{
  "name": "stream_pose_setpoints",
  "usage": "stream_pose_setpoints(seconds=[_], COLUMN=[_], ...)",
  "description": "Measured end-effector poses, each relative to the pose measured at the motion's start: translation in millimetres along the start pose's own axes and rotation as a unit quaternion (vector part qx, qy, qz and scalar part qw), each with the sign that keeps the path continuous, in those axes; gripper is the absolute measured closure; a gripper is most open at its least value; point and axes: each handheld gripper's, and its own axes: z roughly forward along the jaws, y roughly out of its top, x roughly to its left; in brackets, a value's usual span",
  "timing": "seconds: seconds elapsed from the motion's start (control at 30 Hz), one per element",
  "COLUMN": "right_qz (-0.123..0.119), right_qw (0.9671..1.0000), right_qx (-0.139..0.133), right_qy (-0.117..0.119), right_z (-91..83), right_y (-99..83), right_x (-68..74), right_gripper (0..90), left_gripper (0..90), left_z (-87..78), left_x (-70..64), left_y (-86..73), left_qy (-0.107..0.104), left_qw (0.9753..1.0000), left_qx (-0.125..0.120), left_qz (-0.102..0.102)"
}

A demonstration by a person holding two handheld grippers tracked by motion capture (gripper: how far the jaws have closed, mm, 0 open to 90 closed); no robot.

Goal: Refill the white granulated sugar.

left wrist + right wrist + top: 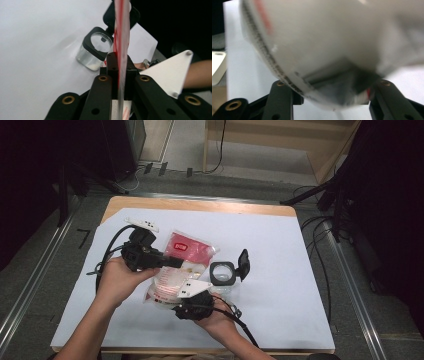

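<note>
The left gripper (121, 82) is clamped on the upper edge of a soft plastic pouch (177, 265); in the left gripper view its two black jaws press flat against the thin film, which rises between them as a narrow red-and-clear strip. The right gripper (332, 92) has its jaws spread wide around the pouch's bulging lower end, and the film seems to fill the gap between them, so I judge it pinched there, though the blur keeps me from being sure how firmly.

Holding it at both ends this way keeps the pouch stretched and lifted off the desk (280, 240), tilted with its red top towards the far left. That looks like a set-up for pouring: just beside the pouch's right side stands a small clear jar (223, 274), its black square collar open and its black flip lid (243, 263) swung back upright, out of the way of the mouth.

The pouch is glossy and limp, white and transparent below a red printed band, rounded where its contents sag. The jar looks rigid, with clear walls and something pale at the bottom. The desk is covered with a smooth white sheet, its wooden edge showing at the far side.
</note>
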Motion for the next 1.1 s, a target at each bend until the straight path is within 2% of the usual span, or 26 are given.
stream_pose_setpoints(seconds=[0.03,0.07,0.1,0.17,0.43,0.57,0.67,0.77,0.83,0.93,1.1], right_qz=[-0.009,-0.005,0.007,0.016,0.026,0.035,0.038,0.049,0.054,0.057,0.05], right_qw=[0.9999,0.9999,0.9998,0.9996,0.9989,0.998,0.9974,0.9961,0.9949,0.9936,0.9939], right_qx=[0.004,0.004,0.002,-0.001,-0.003,-0.008,-0.013,-0.018,-0.021,-0.022,-0.015], right_qy=[0.005,0.009,0.02,0.024,0.039,0.053,0.06,0.072,0.083,0.095,0.097], right_z=[-0.2,-0.1,-0.4,-1.2,-5.3,-7.2,-9.1,-11.1,-12.1,-12.7,-11.0], right_y=[1.3,1.8,1.9,1.8,2.6,4.1,5.6,7.5,8.3,9.9,9.8], right_x=[3.5,4.7,5.6,5.0,2.4,3.4,3.5,3.1,3.5,6.2,13.0], right_gripper=[54.4,54.4,54.3,54.4,54.5,54.4,54.4,55.0,55.6,55.7,55.8], left_gripper=[88.3,88.2,87.6,87.3,85.5,82.0,80.7,79.3,78.3,73.9,76.7], left_z=[1.8,4.4,5.9,7.9,11.0,17.1,20.7,24.0,26.1,31.8,37.6], left_x=[-1.7,-3.9,-5.3,-7.3,-6.8,-6.9,-6.3,-5.6,-5.6,-4.5,-5.4], left_y=[0.1,0.5,0.7,1.5,1.7,1.3,0.5,-0.2,-0.5,-0.8,-1.1], left_qy=[0.0,0.004,0.006,0.011,0.011,0.002,-0.008,-0.009,-0.011,-0.023,-0.019], left_qw=[1.0,0.9998,0.9997,0.9994,0.9992,0.9991,0.9991,0.9991,0.9993,0.9997,0.9995], left_qx=[0.001,0.004,0.003,0.006,0.007,0.018,0.014,0.009,0.009,0.01,0.022], left_qz=[0.007,0.021,0.024,0.032,0.038,0.04,0.04,0.04,0.034,-0.001,-0.013])
